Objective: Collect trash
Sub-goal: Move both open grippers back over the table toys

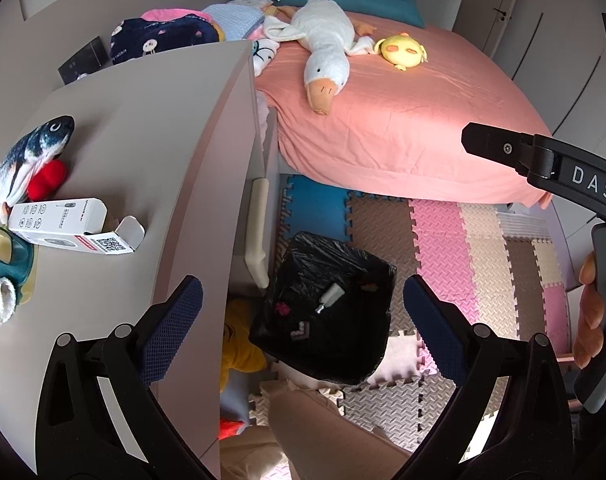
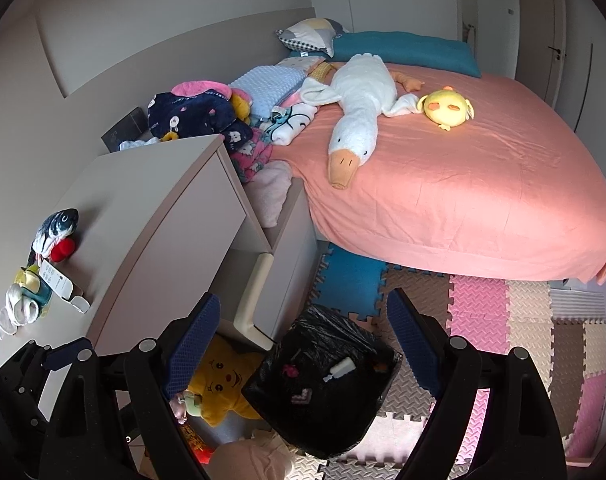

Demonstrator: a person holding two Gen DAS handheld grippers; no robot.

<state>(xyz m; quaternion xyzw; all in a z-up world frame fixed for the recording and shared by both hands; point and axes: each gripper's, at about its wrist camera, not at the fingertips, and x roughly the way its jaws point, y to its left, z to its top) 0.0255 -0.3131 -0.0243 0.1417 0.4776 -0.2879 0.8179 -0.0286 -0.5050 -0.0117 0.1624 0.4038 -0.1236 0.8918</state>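
A bin lined with a black bag (image 1: 327, 312) stands on the foam floor mats beside the dresser; it also shows in the right wrist view (image 2: 323, 384). Inside lie a small white tube (image 1: 330, 296), a pink scrap (image 1: 282, 309) and a few other bits. An open white carton (image 1: 69, 226) lies on the dresser top (image 1: 143, 140), also seen in the right wrist view (image 2: 63, 286). My left gripper (image 1: 303, 324) is open and empty above the bin. My right gripper (image 2: 299, 348) is open and empty above the bin too.
A plush fish (image 1: 31, 156), a red toy and socks lie on the dresser's left side. A yellow plush (image 2: 223, 384) sits on the floor by the bin. The pink bed (image 1: 403, 120) holds a goose plush (image 1: 327, 52), a yellow chick plush and folded clothes.
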